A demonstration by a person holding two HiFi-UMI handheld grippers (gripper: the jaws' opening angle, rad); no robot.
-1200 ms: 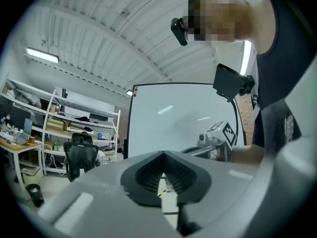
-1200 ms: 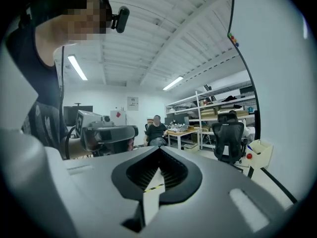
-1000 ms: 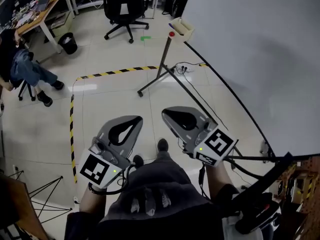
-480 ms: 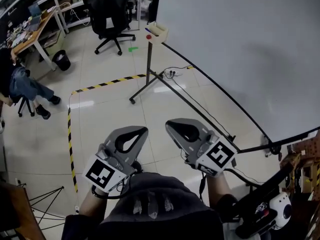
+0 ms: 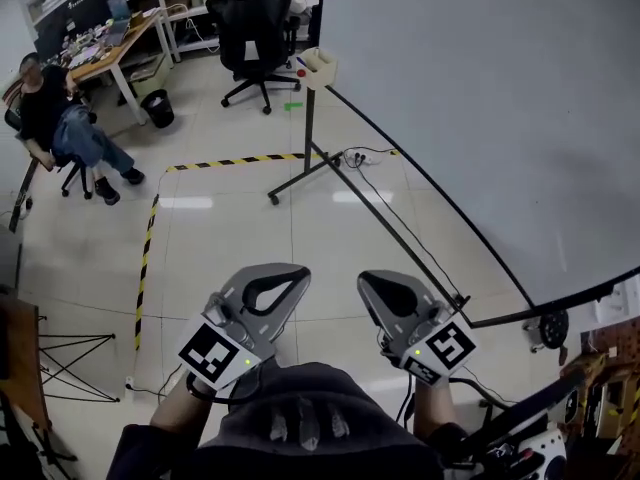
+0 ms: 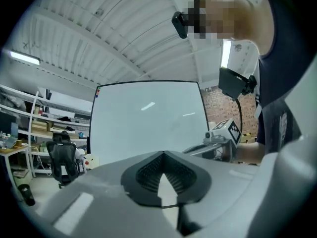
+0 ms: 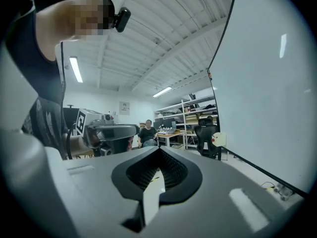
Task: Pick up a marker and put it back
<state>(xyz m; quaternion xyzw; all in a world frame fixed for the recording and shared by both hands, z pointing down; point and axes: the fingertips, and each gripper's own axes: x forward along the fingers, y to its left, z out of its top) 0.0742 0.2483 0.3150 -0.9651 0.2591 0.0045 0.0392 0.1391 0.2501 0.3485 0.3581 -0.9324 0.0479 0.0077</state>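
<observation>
1. While standing well back from whiteboard [image 5: 480, 118], held left gripper [image 5: 268, 286] and right gripper [image 5: 392, 294] low by torso, side by side, not touching, tips fwd; prob a plain carry pose w/ nothing in reach.
2. Held left gripper clenched tight, nothing btwn pads. Same w/ right gripper: pads together, empty. Judged closed bc nothing to grab yet.
3. Couldn't make out marker as such; prob stored in small holder box [image 5: 319, 63] at far bottom corner of whiteboard, w/ a red spot beside it. Too small to confirm.
4. Noted holder box well apart from both grippers, across floor [image 5: 230, 228], w/ cable [image 5: 400, 218] running along board's lower edge.
5. Judged pick-up not begun; would need stepping closer along board, then opening one gripper at box.
6. Bkgd: office chair [image 5: 255, 23], seated person [image 5: 60, 118], yellow-black tape [image 5: 230, 160], all off to the side.
</observation>
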